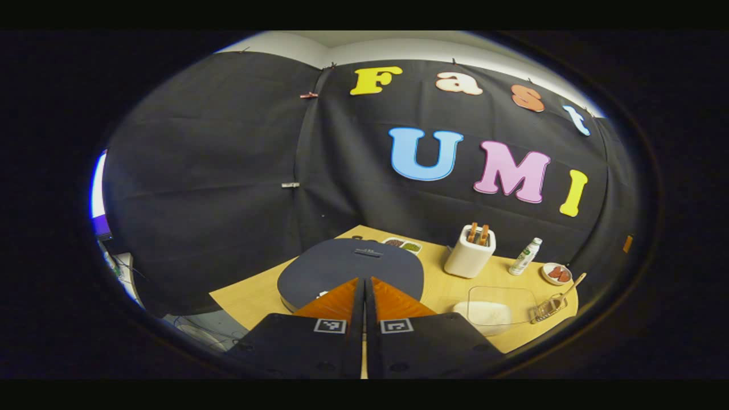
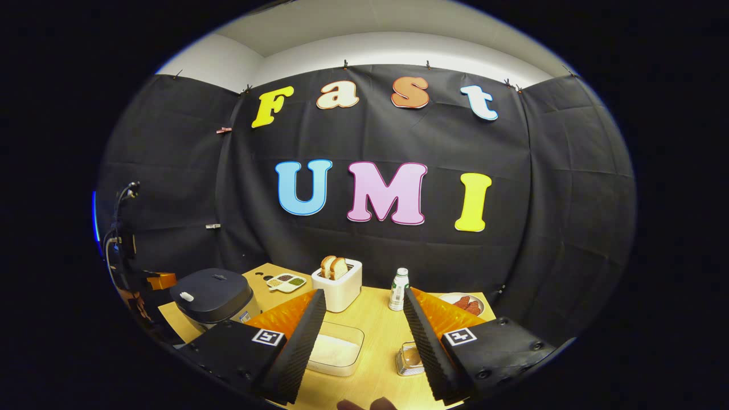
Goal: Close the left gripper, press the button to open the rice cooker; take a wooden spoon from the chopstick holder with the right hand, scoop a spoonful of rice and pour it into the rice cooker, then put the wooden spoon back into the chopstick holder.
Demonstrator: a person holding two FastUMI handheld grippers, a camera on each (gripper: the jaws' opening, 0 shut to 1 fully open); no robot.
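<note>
No legible text (labels blurred)

Left gripper closed — poised over rice cooker lid.

place: staged kitchen booth | evidence: black cloth wall beyond my jaws; wooden table ahead of them carries rice cooker, toaster, bottle

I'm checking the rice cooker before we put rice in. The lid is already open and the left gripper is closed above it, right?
Not quite. The rice cooker is shut, its lid flat, as the right gripper view shows. The left gripper is indeed closed above it.
</note>
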